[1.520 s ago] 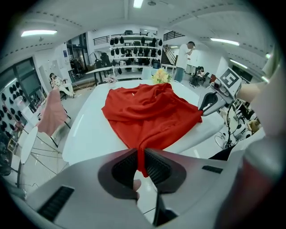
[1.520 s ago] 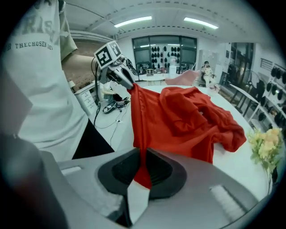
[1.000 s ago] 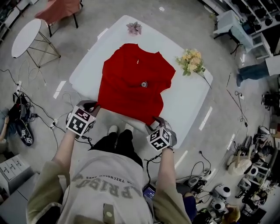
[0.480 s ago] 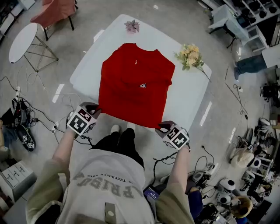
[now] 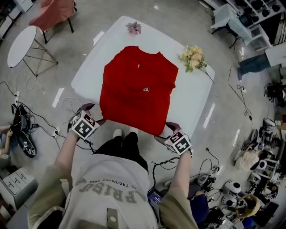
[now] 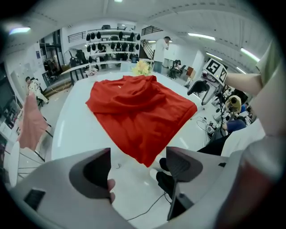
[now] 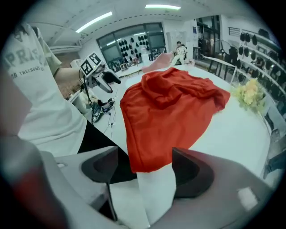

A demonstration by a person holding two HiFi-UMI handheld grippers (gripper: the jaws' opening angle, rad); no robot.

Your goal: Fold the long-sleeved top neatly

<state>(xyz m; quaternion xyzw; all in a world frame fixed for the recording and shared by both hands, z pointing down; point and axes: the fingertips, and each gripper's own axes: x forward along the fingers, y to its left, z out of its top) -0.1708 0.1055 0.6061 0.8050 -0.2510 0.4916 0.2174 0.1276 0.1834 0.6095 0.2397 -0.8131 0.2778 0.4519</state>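
The red long-sleeved top point(image 5: 136, 89) lies flat on the white table point(image 5: 192, 103), collar at the far end and hem at the near edge. My left gripper point(image 5: 91, 114) is at the hem's left corner. Its jaws are opening, and in the left gripper view my left gripper point(image 6: 139, 163) has nothing between them; the red top point(image 6: 138, 116) ends just ahead. My right gripper point(image 5: 164, 133) is at the hem's right corner, jaws also opening. In the right gripper view my right gripper point(image 7: 145, 167) has the red top's point(image 7: 170, 112) corner hanging loose between the pads, untouched.
A yellow bouquet point(image 5: 193, 57) lies on the table's right side and a pink flower point(image 5: 134, 28) at its far end. A small round table point(image 5: 20, 40) and a chair draped in pink cloth point(image 5: 56, 11) stand at far left. Cables point(image 5: 44, 120) trail on the floor.
The right gripper drew the hem's corner to the right, flattening the lower edge. Both grippers then opened off the hem, and the left one sank slightly.
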